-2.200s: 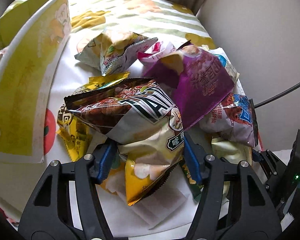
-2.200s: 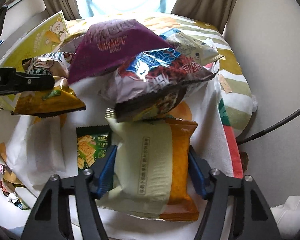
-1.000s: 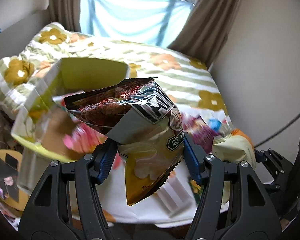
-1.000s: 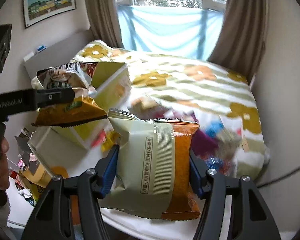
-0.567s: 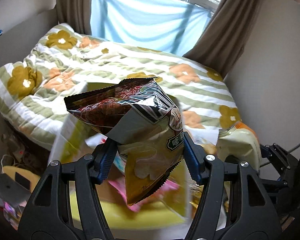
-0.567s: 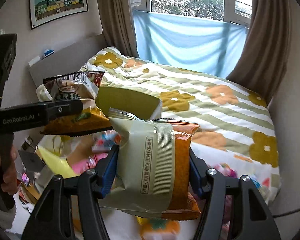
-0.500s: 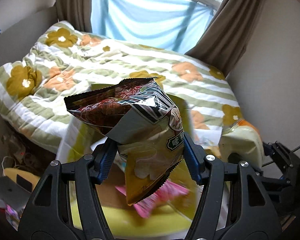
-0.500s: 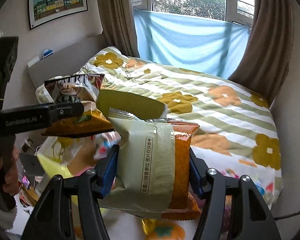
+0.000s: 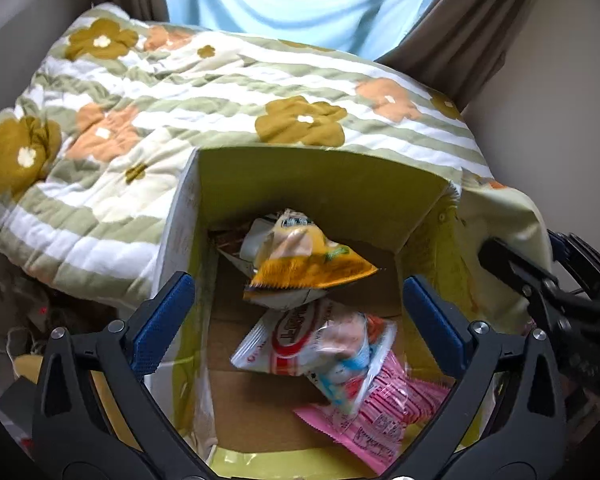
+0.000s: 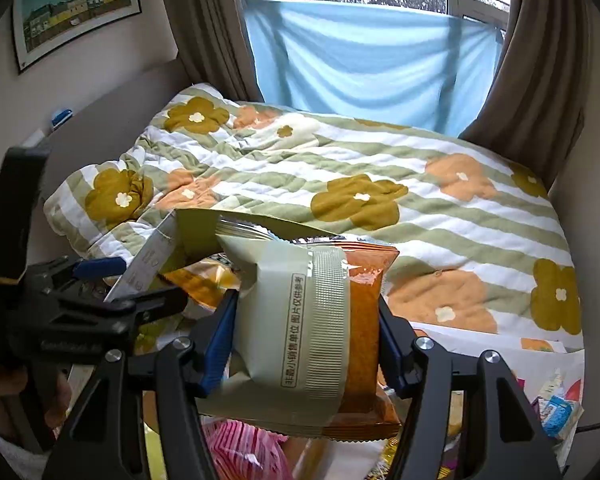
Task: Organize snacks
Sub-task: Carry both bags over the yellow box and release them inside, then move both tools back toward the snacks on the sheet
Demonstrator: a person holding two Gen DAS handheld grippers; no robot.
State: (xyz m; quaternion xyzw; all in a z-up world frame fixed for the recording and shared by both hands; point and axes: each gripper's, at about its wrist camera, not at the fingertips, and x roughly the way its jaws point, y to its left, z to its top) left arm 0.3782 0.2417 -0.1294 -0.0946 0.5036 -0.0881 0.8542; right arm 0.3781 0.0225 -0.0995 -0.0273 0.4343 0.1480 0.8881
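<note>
Left gripper (image 9: 298, 316) opening over the box, right gripper (image 10: 306, 334) clamped on a snack packet.

The left gripper tilts steeply down at the open yellow-green box (image 9: 320, 184) in mid-frame, jaws spreading with nothing between them; an orange chip bag (image 9: 304, 264) sits loose inside above a white-and-red pack (image 9: 316, 344). The right gripper, angled down, squeezes the beige-and-orange packet (image 10: 312, 320) at lower centre, above the box's near edge beside the flowered bed (image 10: 380, 184).
</note>
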